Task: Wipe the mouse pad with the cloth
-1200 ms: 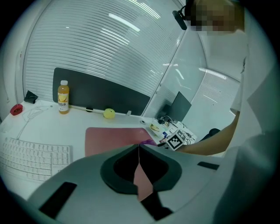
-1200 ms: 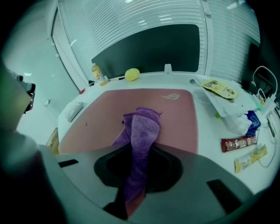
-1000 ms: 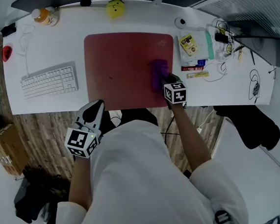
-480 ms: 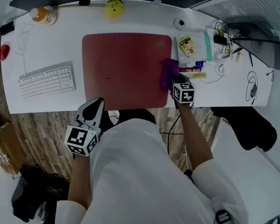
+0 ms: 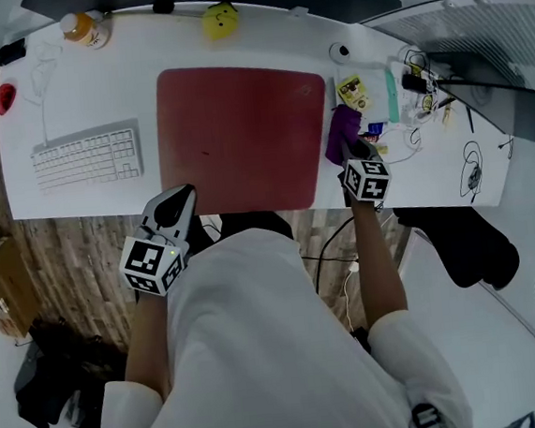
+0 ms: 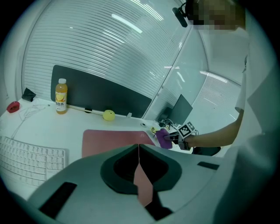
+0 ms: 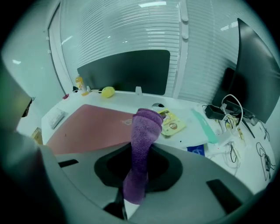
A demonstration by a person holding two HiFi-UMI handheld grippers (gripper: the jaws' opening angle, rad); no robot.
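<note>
- Your right gripper [image 5: 352, 153] has its jaws clamped on the cloth [image 5: 341, 133].
- The cloth hangs just past the right edge of the pad [image 5: 241, 136]. It is over the bare worktop [image 5: 96, 93], not on the pad.
- Your left gripper [image 5: 176, 205] waits by the near edge of the worktop. Its jaws are together, with nothing in them.
- If you wipe from here, you may rub the worktop and miss the pad.
- The cloth is near a yellow packet [image 5: 353, 90] and some cables [image 5: 416, 76]. A wide swing could push the packet or catch a cable.
- Nothing holds the pad down, so a hard push might make it slide.
- The worktop is white and smooth. A keyboard [image 5: 88, 158] sits left of the pad.
- A bottle [image 5: 83, 28] and a yellow ball [image 5: 220, 17] stand at the back.
- Behind them are a dark screen [image 6: 100, 94] and white blinds [image 6: 100, 39]. The floor [image 5: 74, 255] below is wood.
</note>
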